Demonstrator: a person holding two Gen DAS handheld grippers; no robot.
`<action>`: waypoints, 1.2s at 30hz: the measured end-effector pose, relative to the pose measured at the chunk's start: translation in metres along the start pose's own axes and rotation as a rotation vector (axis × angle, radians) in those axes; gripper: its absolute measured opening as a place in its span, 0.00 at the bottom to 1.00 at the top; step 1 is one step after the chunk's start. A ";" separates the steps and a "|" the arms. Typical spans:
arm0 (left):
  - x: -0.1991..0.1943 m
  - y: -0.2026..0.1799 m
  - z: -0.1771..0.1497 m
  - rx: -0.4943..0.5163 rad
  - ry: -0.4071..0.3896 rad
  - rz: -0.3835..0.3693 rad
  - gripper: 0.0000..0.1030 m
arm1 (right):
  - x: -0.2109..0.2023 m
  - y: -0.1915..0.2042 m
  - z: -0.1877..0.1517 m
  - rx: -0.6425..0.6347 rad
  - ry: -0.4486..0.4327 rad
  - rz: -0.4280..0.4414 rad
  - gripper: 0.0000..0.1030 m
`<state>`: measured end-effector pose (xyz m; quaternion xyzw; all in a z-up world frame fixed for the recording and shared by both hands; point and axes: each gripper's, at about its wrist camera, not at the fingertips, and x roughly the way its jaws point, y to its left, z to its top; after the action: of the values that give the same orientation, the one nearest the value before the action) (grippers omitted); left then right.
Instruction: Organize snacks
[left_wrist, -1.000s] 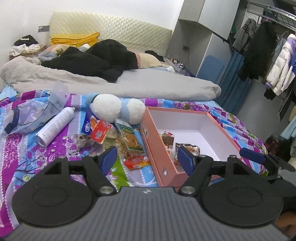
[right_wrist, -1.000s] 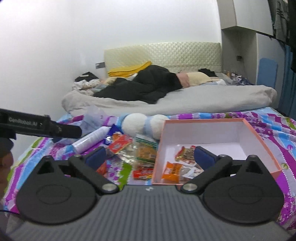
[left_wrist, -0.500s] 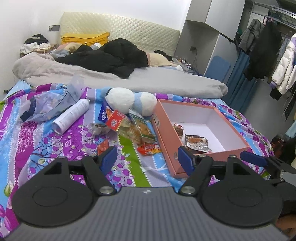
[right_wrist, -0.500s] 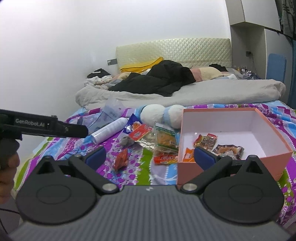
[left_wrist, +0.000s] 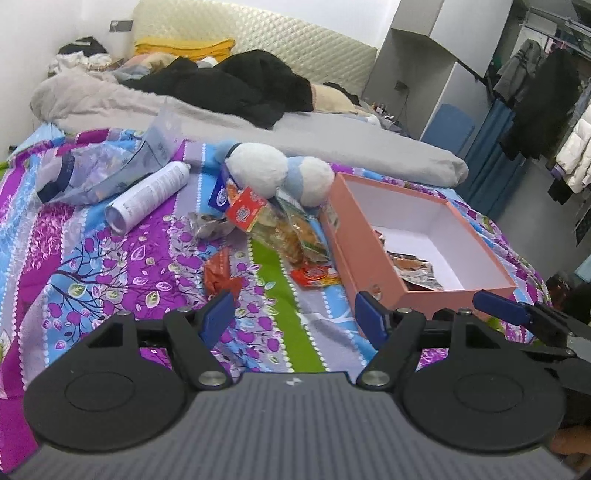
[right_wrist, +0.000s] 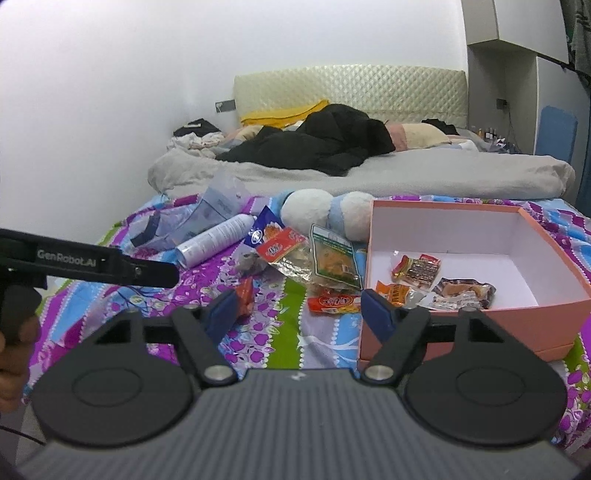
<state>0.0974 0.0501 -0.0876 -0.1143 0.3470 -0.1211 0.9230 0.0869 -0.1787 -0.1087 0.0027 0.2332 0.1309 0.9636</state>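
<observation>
Your left gripper (left_wrist: 293, 314) and right gripper (right_wrist: 299, 308) both hang spread and empty just short of the box (right_wrist: 554, 291), free to pick. A few snacks (right_wrist: 417, 269) lie inside the box; the loose packets (left_wrist: 275, 229) sit beside its left wall, probably next.

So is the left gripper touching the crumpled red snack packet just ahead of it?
Apart. In the left wrist view the left gripper hangs open, and patterned sheet shows between its fingertips and the crumpled red snack packet.
</observation>
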 end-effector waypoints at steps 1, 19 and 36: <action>0.005 0.005 0.000 -0.009 0.006 0.001 0.74 | 0.005 0.001 0.000 -0.006 0.002 0.001 0.71; 0.128 0.080 0.000 -0.108 0.077 -0.050 0.69 | 0.140 0.033 -0.005 -0.201 0.027 -0.128 0.41; 0.198 0.103 -0.002 -0.064 0.176 -0.095 0.54 | 0.250 0.036 -0.021 -0.381 0.157 -0.253 0.26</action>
<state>0.2552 0.0872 -0.2404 -0.1491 0.4246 -0.1631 0.8780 0.2826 -0.0820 -0.2377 -0.2186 0.2769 0.0507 0.9343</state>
